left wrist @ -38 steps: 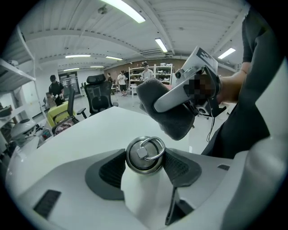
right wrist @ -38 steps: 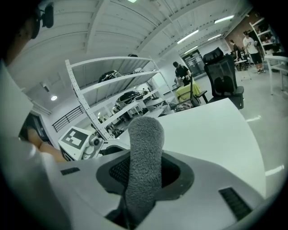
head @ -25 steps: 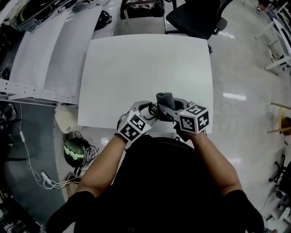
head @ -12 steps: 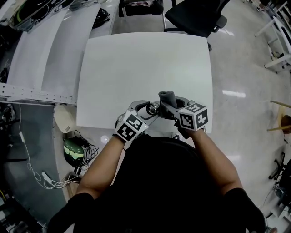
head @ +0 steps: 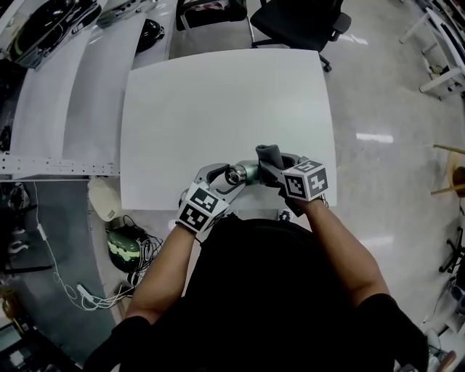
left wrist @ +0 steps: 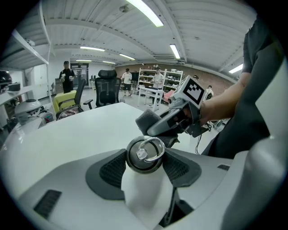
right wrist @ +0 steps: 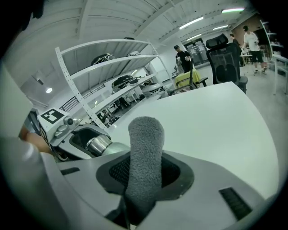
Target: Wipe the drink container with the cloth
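Where the near edge of the table [head: 218, 102] meets the person's torso, low in the centre of the head view, the bottle [left wrist: 145, 154] is clamped between the jaws of the left gripper [left wrist: 145, 168]. Both jaws press on it near the cap. The cap is dark metal with a ring on top and faces the left gripper camera. The cloth [right wrist: 145, 152], a grey roll, is pinched upright between the nearly closed jaws of the right gripper [right wrist: 144, 175]. In the head view the cloth sits just right of the bottle; contact between them cannot be confirmed. A black chair [head: 294, 22] stands beyond the far table edge, at the top of the frame.
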### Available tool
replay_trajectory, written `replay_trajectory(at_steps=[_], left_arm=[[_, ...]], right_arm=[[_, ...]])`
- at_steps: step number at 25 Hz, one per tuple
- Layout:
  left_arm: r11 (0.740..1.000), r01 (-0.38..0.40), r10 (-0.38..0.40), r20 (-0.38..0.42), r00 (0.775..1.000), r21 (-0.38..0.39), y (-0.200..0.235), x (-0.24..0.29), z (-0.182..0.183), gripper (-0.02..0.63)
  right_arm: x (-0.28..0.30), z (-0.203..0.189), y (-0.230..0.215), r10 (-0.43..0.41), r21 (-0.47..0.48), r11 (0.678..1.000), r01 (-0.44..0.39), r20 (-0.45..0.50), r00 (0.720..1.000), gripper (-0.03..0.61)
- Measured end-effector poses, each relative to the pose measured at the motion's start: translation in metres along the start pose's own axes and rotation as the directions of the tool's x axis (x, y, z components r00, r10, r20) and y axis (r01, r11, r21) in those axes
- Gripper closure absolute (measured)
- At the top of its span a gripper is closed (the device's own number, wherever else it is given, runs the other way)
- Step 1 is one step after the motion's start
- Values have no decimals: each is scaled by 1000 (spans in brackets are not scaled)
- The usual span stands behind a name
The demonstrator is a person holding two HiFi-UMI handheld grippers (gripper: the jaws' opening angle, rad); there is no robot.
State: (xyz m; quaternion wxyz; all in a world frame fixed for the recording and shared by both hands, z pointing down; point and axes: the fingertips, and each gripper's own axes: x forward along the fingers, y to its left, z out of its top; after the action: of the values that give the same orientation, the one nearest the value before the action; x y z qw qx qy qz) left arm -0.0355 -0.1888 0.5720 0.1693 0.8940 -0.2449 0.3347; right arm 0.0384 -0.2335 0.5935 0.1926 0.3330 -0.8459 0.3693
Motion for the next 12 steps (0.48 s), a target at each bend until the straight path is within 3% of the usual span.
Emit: replay_trajectory(at_steps=[6,12], left_arm=[[1000,-7,8,5,1000,-27,-1,-1,2,351],[992,-5,8,22,1000,-128,5,-2,-4,351]], right_arm=[[2,-13,-20,-55,-19,998,54,-37,998,472],[3,-22,-35,-112,-68,992,107,-78,991,472]])
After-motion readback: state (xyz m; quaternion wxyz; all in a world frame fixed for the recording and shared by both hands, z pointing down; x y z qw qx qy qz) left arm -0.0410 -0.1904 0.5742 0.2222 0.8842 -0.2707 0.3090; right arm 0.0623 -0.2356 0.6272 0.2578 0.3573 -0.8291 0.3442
